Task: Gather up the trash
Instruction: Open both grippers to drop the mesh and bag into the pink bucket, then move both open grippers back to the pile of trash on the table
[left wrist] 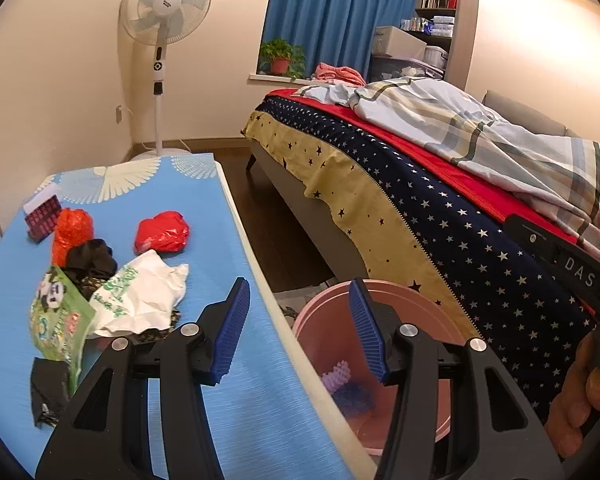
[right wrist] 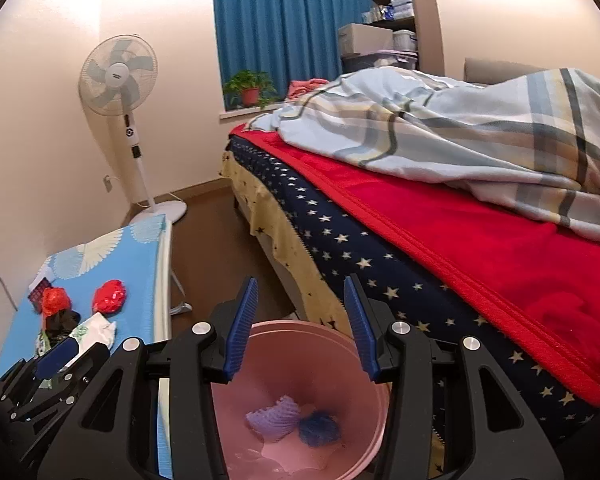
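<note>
both grippers are spread and hold nothing. the right gripper hangs over the pink bin, where a lilac foam net and a blue wad already lie. left of the left gripper, on the worktop, wait red bags, a white bag, a green wrapper (and black scraps): most is left, i judge.

bin on floor between table at left and bed at right, two scraps in it; trash pile on table; fan behind table, potted plant on sill behind bed.
</note>
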The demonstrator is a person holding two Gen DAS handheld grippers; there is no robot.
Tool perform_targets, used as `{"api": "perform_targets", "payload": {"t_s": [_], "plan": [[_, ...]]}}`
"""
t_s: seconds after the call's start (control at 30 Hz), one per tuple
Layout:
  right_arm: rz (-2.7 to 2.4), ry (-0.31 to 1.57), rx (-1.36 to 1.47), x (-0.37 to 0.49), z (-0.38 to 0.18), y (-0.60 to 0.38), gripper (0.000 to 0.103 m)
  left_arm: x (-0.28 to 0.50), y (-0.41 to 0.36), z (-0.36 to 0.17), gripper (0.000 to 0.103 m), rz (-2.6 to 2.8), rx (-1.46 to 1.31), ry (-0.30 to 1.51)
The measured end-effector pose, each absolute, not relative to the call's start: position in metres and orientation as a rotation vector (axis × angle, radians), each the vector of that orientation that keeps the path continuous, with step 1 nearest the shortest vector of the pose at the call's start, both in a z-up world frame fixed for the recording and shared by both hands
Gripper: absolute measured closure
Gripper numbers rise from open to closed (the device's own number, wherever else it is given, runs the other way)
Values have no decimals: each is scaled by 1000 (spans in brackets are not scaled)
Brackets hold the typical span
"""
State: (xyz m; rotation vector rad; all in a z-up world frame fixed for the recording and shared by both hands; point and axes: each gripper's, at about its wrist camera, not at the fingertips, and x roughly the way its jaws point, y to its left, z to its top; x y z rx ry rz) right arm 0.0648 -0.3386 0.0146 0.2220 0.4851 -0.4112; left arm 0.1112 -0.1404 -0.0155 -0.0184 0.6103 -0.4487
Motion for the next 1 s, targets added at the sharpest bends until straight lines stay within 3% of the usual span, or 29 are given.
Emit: {"api": "perform_targets", "payload": {"t_s": [1.0], "plan": [[-94, 471, 249, 86, 14, -247, 63, 99, -9, -18, 54, -137, -86, 614]]}}
